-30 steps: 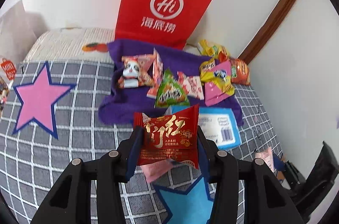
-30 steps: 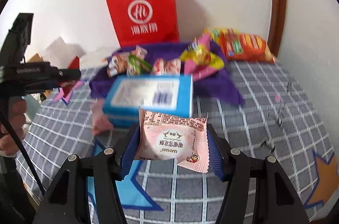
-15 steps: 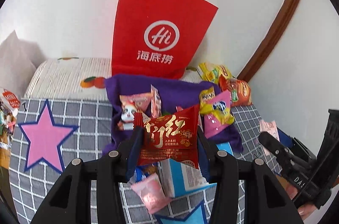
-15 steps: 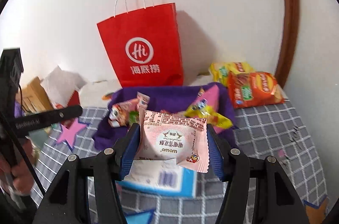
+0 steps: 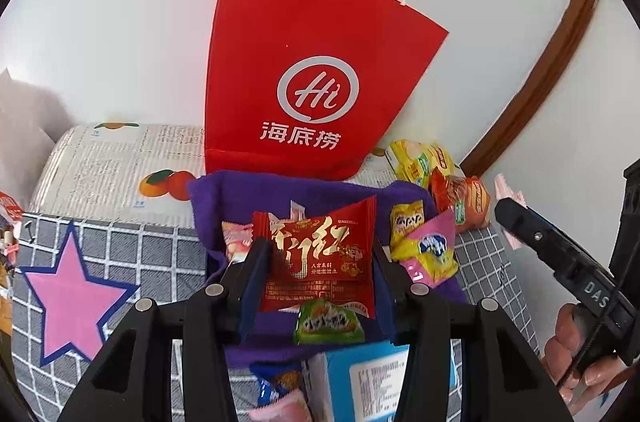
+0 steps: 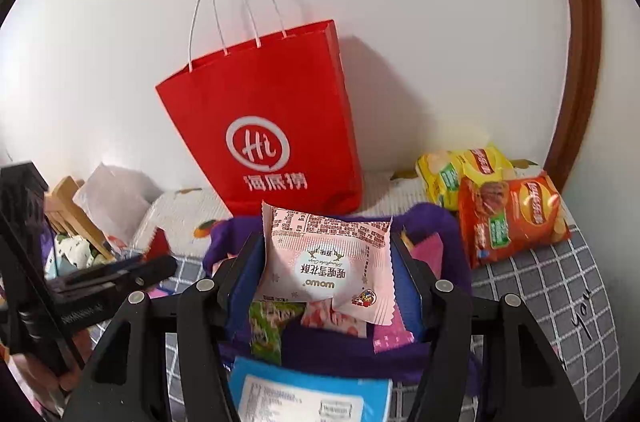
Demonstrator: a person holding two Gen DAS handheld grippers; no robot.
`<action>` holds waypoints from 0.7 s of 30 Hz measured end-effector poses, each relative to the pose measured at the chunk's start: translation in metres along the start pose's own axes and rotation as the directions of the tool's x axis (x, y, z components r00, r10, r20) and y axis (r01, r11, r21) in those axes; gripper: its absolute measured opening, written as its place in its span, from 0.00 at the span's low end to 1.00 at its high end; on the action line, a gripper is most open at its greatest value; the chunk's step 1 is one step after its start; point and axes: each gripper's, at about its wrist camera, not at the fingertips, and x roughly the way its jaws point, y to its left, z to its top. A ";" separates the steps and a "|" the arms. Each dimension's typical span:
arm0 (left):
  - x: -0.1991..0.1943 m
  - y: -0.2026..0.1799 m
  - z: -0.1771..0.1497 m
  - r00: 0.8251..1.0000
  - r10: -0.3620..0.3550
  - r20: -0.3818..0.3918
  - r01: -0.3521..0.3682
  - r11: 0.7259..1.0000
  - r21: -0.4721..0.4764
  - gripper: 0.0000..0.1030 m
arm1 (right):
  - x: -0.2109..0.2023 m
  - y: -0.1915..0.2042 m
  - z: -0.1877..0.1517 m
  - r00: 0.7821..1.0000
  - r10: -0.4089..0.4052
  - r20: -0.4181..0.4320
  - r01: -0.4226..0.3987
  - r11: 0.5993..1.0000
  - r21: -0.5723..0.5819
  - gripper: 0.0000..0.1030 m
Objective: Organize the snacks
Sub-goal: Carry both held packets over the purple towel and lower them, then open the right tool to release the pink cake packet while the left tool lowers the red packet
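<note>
My left gripper (image 5: 318, 262) is shut on a red snack packet (image 5: 320, 258) and holds it in the air over the purple cloth (image 5: 240, 198). My right gripper (image 6: 326, 266) is shut on a pink snack packet (image 6: 326, 262), also raised over the purple cloth (image 6: 440, 222). A tall red paper bag (image 5: 308, 82) stands upright against the wall behind the cloth; it also shows in the right wrist view (image 6: 268, 130). Several snack packets lie on the cloth, among them a green one (image 5: 328, 322) and a pink-and-yellow one (image 5: 430, 254).
A blue box (image 5: 380, 378) lies near the front of the cloth. Yellow (image 6: 460, 174) and orange (image 6: 512, 218) chip bags lie by the right wall. The grey checked cover (image 5: 120, 250) has a pink star (image 5: 72, 286). Clutter (image 6: 80, 222) sits at far left.
Both grippers have risen and moved forward toward the red bag, each still holding its packet. The bag now looks larger and closer in both views.
</note>
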 end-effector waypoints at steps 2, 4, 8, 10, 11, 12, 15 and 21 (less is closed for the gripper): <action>0.009 -0.001 0.005 1.000 0.009 0.002 -0.009 1.000 0.002 0.44 | 0.006 -0.001 0.004 1.000 0.008 0.003 -0.008 1.000 0.001 0.58; 0.016 -0.002 0.007 1.000 0.023 0.004 -0.023 1.000 0.010 0.44 | 0.015 -0.002 0.004 1.000 0.013 -0.001 -0.013 1.000 -0.001 0.58; 0.036 0.002 0.007 0.999 0.051 -0.018 -0.051 0.999 0.014 0.44 | 0.042 -0.009 0.001 0.998 -0.007 -0.065 0.007 1.000 -0.001 0.58; 0.044 0.006 0.008 0.998 0.050 -0.039 -0.050 0.999 0.014 0.44 | 0.053 -0.013 -0.002 0.996 -0.007 -0.094 0.006 1.000 -0.006 0.58; 0.046 0.009 0.008 0.998 0.052 -0.044 -0.052 0.999 0.003 0.44 | 0.059 -0.014 -0.004 0.993 -0.008 -0.115 0.006 1.000 -0.011 0.58; 0.048 0.011 0.008 0.997 0.054 -0.051 -0.054 0.999 0.000 0.44 | 0.064 -0.016 -0.005 0.992 -0.010 -0.127 0.008 1.000 -0.016 0.58; 0.050 0.018 0.010 0.997 0.051 -0.057 -0.052 0.999 -0.014 0.44 | 0.081 -0.020 -0.012 0.983 -0.026 -0.182 0.020 0.999 -0.038 0.58; 0.059 0.028 0.011 0.995 0.046 -0.084 -0.049 0.998 -0.037 0.44 | 0.112 -0.020 -0.026 0.960 -0.009 -0.280 -0.003 0.999 -0.041 0.58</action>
